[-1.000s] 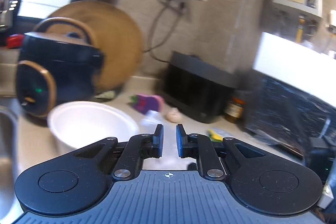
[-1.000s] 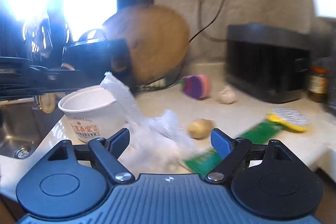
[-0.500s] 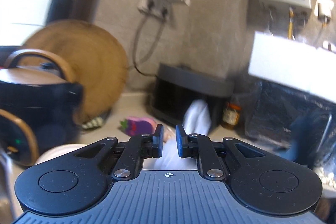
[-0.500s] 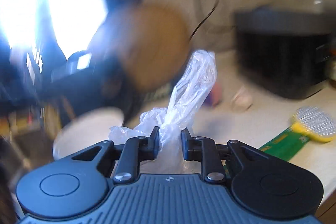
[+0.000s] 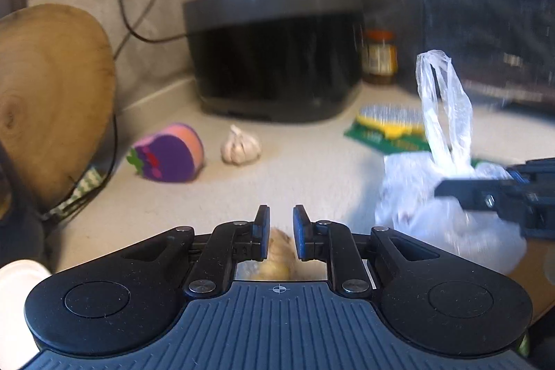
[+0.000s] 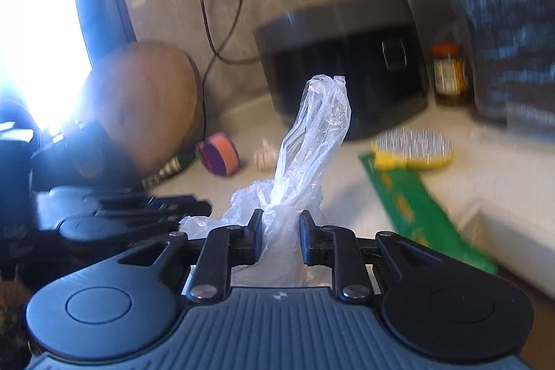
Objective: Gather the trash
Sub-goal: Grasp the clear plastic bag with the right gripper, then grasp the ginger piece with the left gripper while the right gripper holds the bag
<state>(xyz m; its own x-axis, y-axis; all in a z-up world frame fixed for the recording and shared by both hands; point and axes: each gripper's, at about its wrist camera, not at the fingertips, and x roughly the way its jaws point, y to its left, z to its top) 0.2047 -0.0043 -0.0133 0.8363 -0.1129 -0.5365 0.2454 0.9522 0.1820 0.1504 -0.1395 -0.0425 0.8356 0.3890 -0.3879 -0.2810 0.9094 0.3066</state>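
Plastic bag [image 6: 305,162], clear and crumpled, is bunched at its neck between the pads of the right gripper [image 6: 277,236], which are closed on it; the handles stand up above the jaws and the body hangs just over the front part of the counter [image 5: 312,182]. To its left, the left gripper [image 5: 281,236] carries nothing: its jaws are narrow and opening, with a ginger root [image 5: 274,257] on the counter below them, not gripped. Farther back lie a purple sponge [image 5: 168,155] and a garlic bulb [image 5: 240,146], near each other, then a yellow scrubber [image 5: 392,122] on a green packet [image 6: 421,214]. At the wall stand a black appliance [image 5: 277,58] and a jar [image 5: 380,58].

Risk, as judged: thin film could slip from the pads or tear if snagged; the drooping bag mouth may be hard to open for loading.
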